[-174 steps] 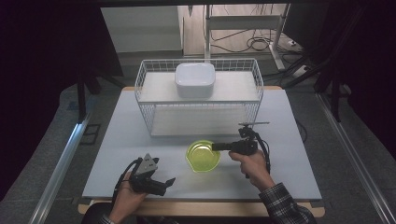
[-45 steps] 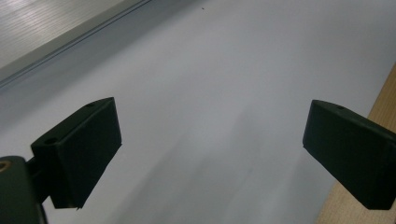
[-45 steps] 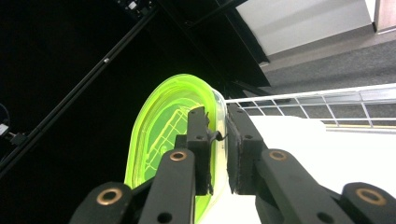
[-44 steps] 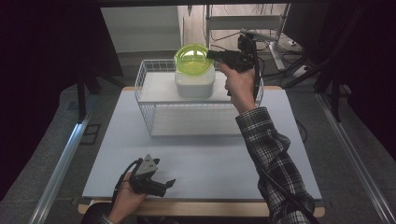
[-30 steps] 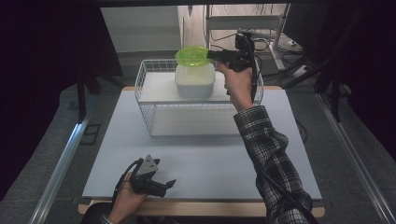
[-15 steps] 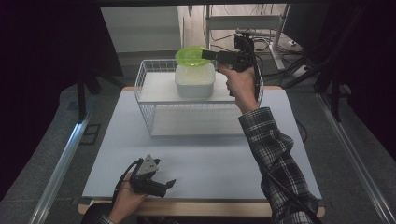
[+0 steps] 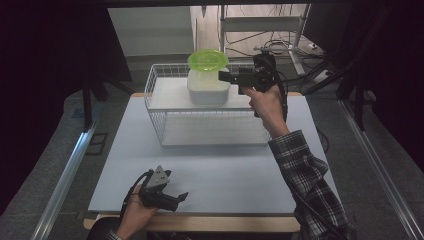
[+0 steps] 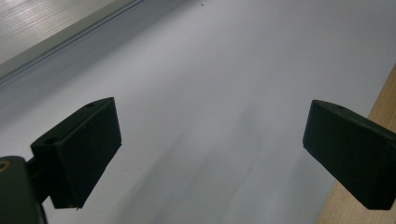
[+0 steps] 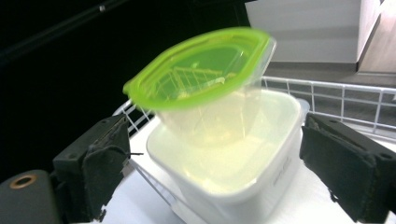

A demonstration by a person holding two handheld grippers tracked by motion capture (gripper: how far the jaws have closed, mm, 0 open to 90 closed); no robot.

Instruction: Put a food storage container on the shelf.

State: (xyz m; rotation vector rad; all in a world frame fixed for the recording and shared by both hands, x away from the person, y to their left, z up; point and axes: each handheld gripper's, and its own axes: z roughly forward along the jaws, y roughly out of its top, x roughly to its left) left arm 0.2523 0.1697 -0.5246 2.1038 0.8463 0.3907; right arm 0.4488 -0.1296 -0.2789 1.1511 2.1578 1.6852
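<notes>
1. Lime-green plastic marks the lid of the clear container [image 9: 205, 88], which sits tilted in the mouth of the white tub [image 9: 233, 163]; the lower part is inside, the lidded top leans toward the dark side in the right gripper view.
2. The white tub stands on top of the wire basket [image 7: 165, 107] at the far side of the table [image 7: 225, 165], as the high view shows.
3. The right gripper [image 9: 215, 172] has its jaws spread wide, one on each side of the tub, and grips nothing; the container rests on its own.
4. The step in hand looks like letting go after setting the container in the tub. To do it well, draw the right gripper straight back along its own line and keep the jaws wide, so neither pad catches the tub's rim or the green lid.
5. Since the container leans, it may not be seated. A gentle nudge on the high edge of the lid would likely settle it level; a hard push could tip the tub on the wire top.
6. Avoid dragging the cable across the basket's rim while pulling away.
7. The left gripper [image 7: 162, 192] rests low at the near edge of the table, jaws wide apart and empty, well apart from the basket, and need not move.
</notes>
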